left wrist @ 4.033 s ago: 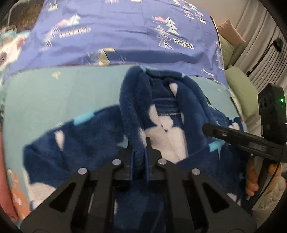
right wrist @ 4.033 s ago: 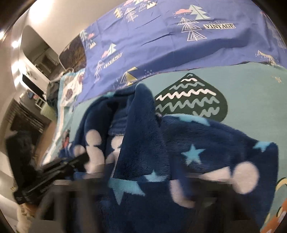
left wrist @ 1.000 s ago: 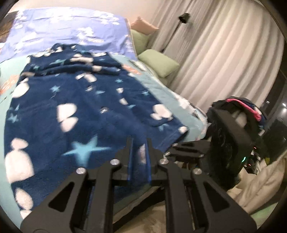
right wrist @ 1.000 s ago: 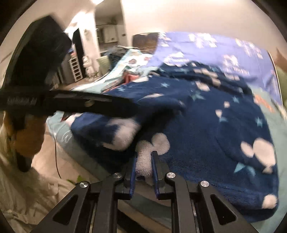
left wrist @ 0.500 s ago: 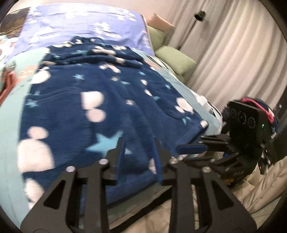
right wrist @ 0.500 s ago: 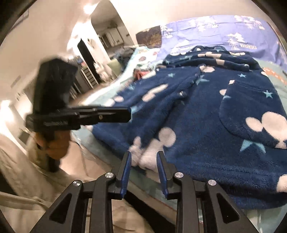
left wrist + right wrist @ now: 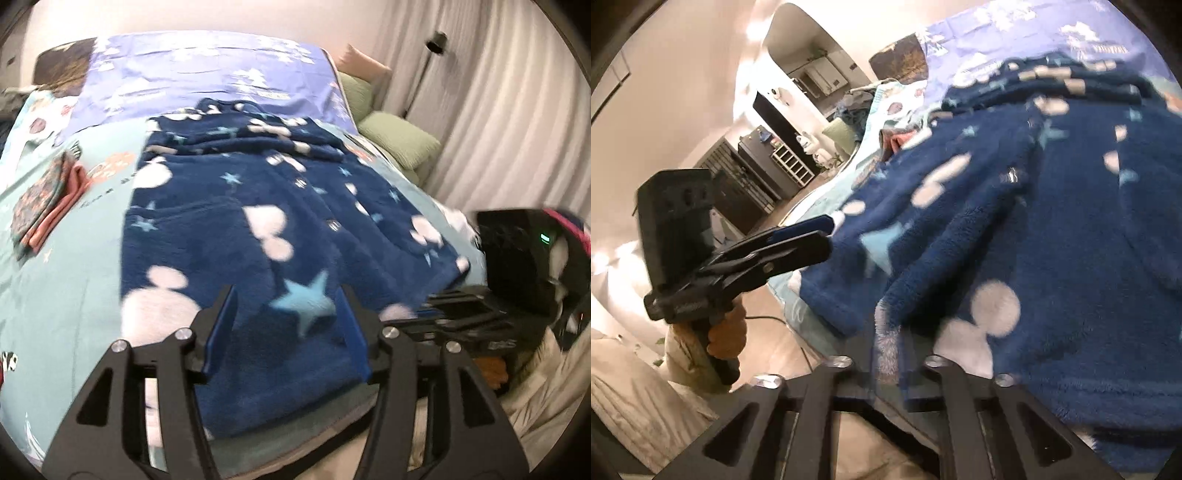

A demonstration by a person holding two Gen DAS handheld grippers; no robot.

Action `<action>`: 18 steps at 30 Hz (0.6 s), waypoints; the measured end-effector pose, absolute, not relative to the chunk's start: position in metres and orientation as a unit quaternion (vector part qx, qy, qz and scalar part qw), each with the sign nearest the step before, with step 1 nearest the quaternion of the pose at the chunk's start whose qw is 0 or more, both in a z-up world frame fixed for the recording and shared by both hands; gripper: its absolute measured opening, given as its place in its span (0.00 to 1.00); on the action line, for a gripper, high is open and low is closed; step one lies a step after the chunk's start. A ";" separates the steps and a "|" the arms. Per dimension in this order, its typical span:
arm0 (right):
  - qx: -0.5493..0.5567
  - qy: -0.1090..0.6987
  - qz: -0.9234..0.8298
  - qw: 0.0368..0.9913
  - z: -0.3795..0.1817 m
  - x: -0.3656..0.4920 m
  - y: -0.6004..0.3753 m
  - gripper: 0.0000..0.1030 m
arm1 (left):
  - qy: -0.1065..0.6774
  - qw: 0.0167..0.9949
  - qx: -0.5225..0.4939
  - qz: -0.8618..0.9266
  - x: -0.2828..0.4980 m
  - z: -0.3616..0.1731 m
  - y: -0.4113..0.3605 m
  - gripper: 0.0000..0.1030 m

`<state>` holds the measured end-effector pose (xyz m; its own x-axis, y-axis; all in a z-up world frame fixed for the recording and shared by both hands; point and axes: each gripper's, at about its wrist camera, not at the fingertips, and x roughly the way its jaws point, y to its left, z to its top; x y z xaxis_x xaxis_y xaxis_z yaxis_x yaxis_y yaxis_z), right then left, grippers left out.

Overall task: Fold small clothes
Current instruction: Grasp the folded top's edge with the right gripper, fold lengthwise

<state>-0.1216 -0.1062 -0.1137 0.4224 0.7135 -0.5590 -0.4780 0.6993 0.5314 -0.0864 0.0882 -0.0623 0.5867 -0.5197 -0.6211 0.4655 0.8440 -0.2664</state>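
A navy fleece robe [image 7: 266, 206] with white blobs and pale blue stars lies spread flat on the teal bed cover [image 7: 74, 258], its hem at the bed's near edge. My left gripper [image 7: 286, 317] hovers over that hem and its jaws are opening. The blue pads [image 7: 221, 325] stand apart on either side of a pale star, not pressing the cloth. My right gripper [image 7: 888, 343] is shut on the robe [image 7: 1071, 240] at its front edge near the hem. In the right wrist view the left gripper [image 7: 809, 236] shows at the left, held by a hand [image 7: 727, 332].
A folded stack of patterned and pink clothes [image 7: 44, 199] lies on the bed at the left. A purple printed sheet [image 7: 207, 74] covers the far end. Green pillows [image 7: 399, 144], a floor lamp [image 7: 436, 40] and curtains [image 7: 509, 129] stand to the right. Floor lies below the near edge.
The left jaws, shut on the hem a second ago, have spread wide and let it go. The right jaws parted briefly, then closed on the robe's edge. Both views swung sideways.
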 end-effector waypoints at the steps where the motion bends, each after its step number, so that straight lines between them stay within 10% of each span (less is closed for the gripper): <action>1: 0.152 0.392 0.355 0.835 -0.107 -0.125 -0.112 0.07 | 0.359 0.892 -0.040 -0.273 -0.085 -0.062 0.091 0.56; 10: 0.152 0.451 0.295 0.829 -0.135 -0.132 -0.154 0.15 | 0.389 0.896 0.044 -0.210 -0.077 -0.102 0.084 0.64; 18: 0.135 0.375 0.219 0.891 -0.089 -0.157 -0.224 0.50 | 0.386 0.899 0.031 -0.206 -0.084 -0.092 0.102 0.65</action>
